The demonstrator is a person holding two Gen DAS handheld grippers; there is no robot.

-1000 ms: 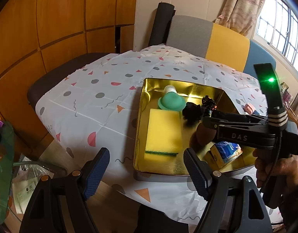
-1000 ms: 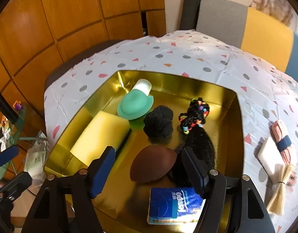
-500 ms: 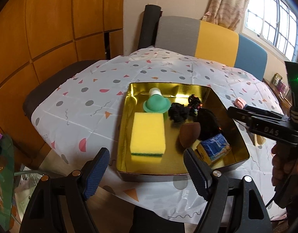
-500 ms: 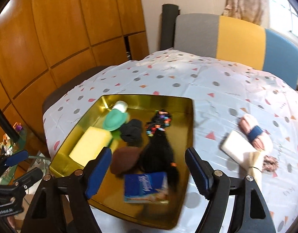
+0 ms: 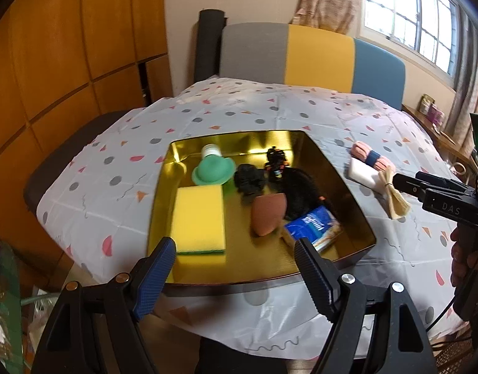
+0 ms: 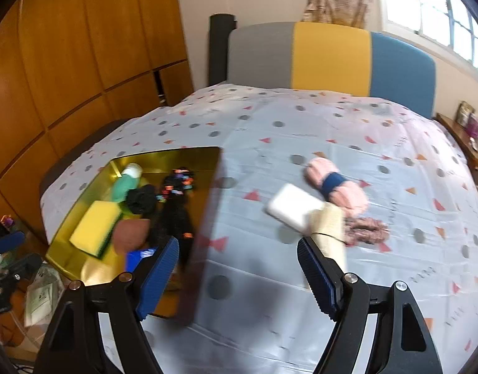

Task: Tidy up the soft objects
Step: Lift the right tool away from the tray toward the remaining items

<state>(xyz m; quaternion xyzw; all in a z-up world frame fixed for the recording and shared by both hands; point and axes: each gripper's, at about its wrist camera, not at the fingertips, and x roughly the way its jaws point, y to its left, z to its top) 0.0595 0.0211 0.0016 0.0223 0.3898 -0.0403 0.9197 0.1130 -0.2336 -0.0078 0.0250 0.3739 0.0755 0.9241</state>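
The gold rectangular metal tray already holds the yellow sponge and other soft items. The white foam block, pink yarn skein and beige fibre bundle remain on the tablecloth. Left gripper and right gripper both stand released, grasping nothing.

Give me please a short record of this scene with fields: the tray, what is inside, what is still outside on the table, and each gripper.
tray: gold tray on the patterned tablecloth
inside: yellow sponge, green hat, black scrunchie, beaded hair tie, black hair bundle, brown pad, blue tissue pack
outside, right of the tray: pink yarn skein, white sponge, beige bundle, pinkish knitted piece
left gripper: open, empty
right gripper: open, empty, aimed toward the outside items
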